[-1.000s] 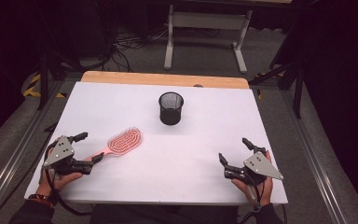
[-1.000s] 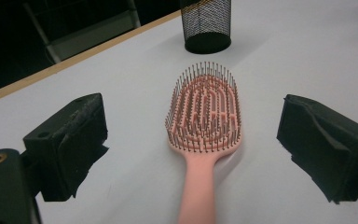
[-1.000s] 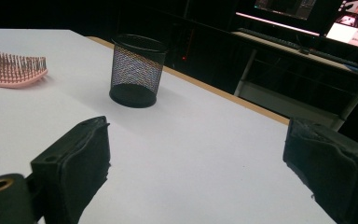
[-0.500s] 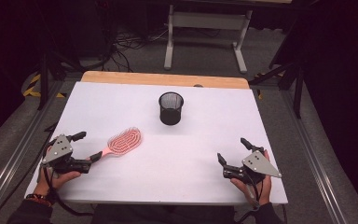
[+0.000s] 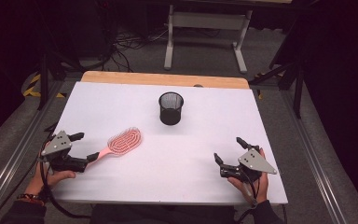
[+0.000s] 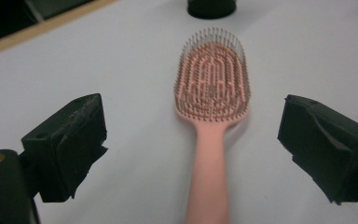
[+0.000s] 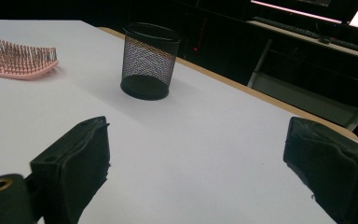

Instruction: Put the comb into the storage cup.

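A pink hairbrush [image 5: 123,141] lies bristles up on the white table [image 5: 121,102], at the left, with its handle pointing at my left gripper [image 5: 86,147]. In the left gripper view the hairbrush [image 6: 213,79] runs up the middle, and its handle lies between the jaws of my left gripper [image 6: 193,130], which stands open and touches nothing. A black mesh cup [image 5: 171,108] stands upright at the middle back. My right gripper [image 5: 227,149] rests open near the front right. In its own view, my right gripper [image 7: 200,149] holds nothing and faces the cup [image 7: 149,60] and the brush head [image 7: 16,58].
A wooden strip [image 5: 168,79] borders the table's far edge. Beyond it on the floor stand a white metal frame [image 5: 205,28] and some cables. Dark stands flank the table at both sides. The cup's base [image 6: 212,7] shows past the brush head.
Both grippers have shifted only slightly. The brush and the cup lie where they were.
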### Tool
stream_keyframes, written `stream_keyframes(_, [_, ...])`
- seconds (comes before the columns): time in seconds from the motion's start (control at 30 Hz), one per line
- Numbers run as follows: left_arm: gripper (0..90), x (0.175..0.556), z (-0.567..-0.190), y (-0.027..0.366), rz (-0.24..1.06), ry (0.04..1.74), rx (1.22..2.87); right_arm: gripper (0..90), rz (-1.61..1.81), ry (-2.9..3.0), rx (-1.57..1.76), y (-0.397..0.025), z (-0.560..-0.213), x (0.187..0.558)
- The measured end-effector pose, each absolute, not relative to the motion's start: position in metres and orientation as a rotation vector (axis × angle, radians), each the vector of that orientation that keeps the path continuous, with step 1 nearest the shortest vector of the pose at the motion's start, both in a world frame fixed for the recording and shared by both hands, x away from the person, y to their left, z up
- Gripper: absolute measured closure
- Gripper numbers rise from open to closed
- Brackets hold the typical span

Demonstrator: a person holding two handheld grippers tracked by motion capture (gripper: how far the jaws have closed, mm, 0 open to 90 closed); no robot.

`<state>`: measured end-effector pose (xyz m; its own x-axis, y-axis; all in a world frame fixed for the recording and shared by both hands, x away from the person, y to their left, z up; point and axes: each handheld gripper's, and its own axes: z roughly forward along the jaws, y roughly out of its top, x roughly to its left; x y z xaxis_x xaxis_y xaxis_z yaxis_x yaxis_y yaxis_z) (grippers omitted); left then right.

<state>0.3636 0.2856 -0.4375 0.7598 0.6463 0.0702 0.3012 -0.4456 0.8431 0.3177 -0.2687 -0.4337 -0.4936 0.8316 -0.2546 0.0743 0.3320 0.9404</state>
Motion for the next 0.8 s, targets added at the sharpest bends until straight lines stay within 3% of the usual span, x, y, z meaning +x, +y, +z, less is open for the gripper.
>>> stream_keyframes(0.53, [16.6,0.414,-0.441,0.239,0.247,0.734,2.545,8.0,1.223,1.852,0.823,-0.269,-0.437,0.320])
stream_keyframes(0.8, [33.4,0.431,-0.444,0.234,0.136,0.788,2.604,8.4,1.215,1.879,0.814,-0.268,-0.439,0.320])
